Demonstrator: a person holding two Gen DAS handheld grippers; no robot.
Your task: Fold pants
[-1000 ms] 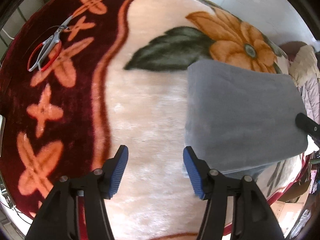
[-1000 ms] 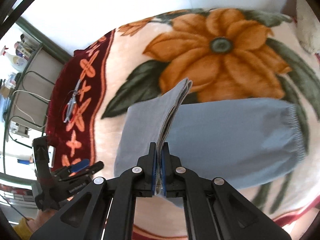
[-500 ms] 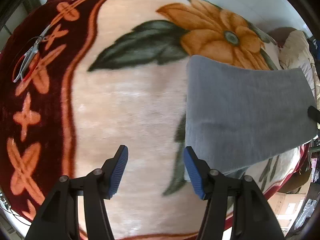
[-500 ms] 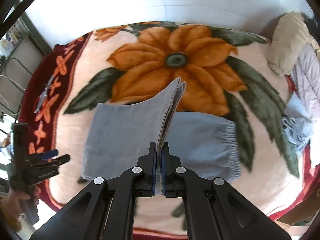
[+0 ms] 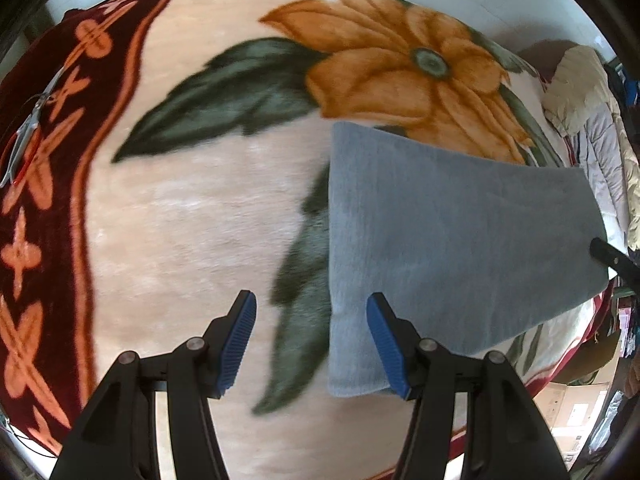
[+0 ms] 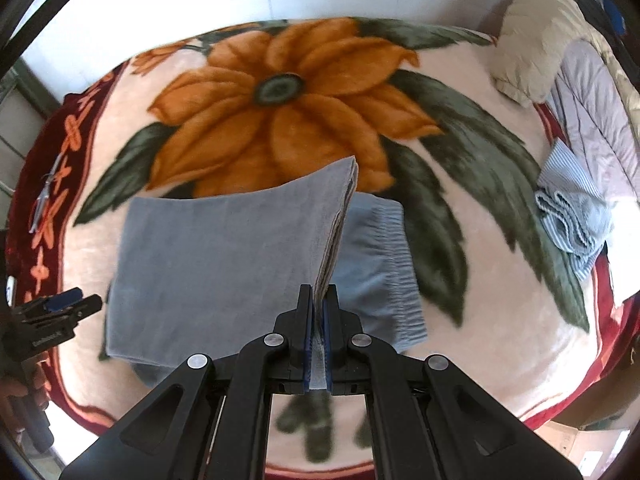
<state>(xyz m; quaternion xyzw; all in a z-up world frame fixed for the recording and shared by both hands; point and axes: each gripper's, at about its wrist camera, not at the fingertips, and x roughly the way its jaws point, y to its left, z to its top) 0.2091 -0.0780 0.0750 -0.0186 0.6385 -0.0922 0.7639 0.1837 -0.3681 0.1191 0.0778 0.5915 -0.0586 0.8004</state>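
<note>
Across the bed lies a plush blanket with a big orange flower, dark green leaves and a maroon border. On its middle rest the grey-blue pants, folded over themselves, the elastic waistband end flat towards the right. The right claw is clenched on the stacked leg ends, lifting that edge off the layer below so the cloth slopes up from the fold. The left claw hangs released above the blanket, its blue pads apart with nothing between them, just beside the pants' left folded edge. A beige pillow, a striped cloth and scissors lie at the blanket's margins.
</note>
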